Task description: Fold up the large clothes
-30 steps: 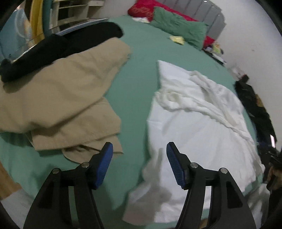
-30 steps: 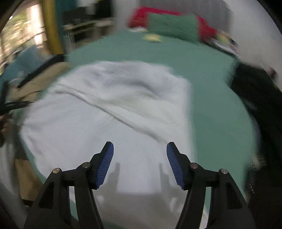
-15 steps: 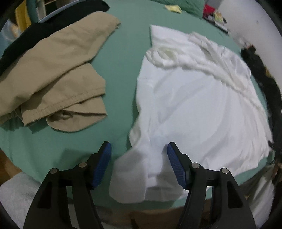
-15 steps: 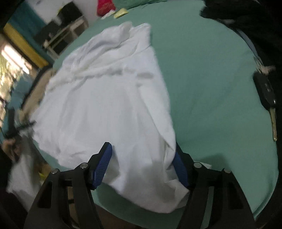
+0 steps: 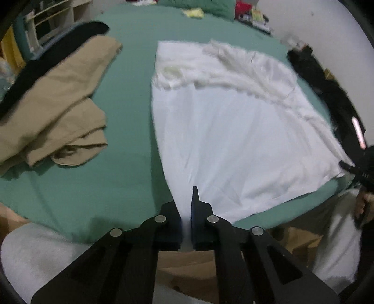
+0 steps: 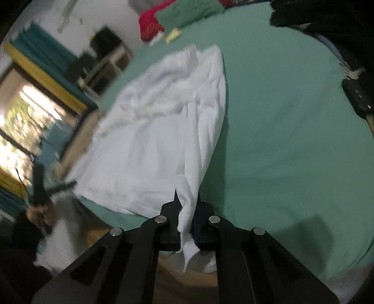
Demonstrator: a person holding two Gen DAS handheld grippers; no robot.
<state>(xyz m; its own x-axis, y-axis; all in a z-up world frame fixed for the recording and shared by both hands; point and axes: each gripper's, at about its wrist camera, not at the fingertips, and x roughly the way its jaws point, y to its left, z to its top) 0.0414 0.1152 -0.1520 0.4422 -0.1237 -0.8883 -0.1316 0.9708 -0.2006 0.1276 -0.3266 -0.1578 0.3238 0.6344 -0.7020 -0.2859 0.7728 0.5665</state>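
A large white garment (image 5: 233,126) lies spread on the green bed (image 5: 131,98), its crumpled collar end far from me. My left gripper (image 5: 186,210) is shut on the garment's near left corner at the bed's front edge. My right gripper (image 6: 187,210) is shut on the near right corner of the same garment (image 6: 159,131), with a flap of cloth hanging out below the jaws. The right gripper also shows at the right edge of the left wrist view (image 5: 357,173), and the left one at the left of the right wrist view (image 6: 46,189).
A tan garment (image 5: 53,107) lies bunched on the bed to the left, with a black one (image 5: 53,53) behind it. Black clothes (image 5: 327,93) and a car key (image 6: 357,98) lie along the bed's right side. Pillows (image 6: 187,11) sit at the far end.
Both grippers were open above the garment; they have come down to the near corners and shut on the cloth. The near hem is now pulled straight.
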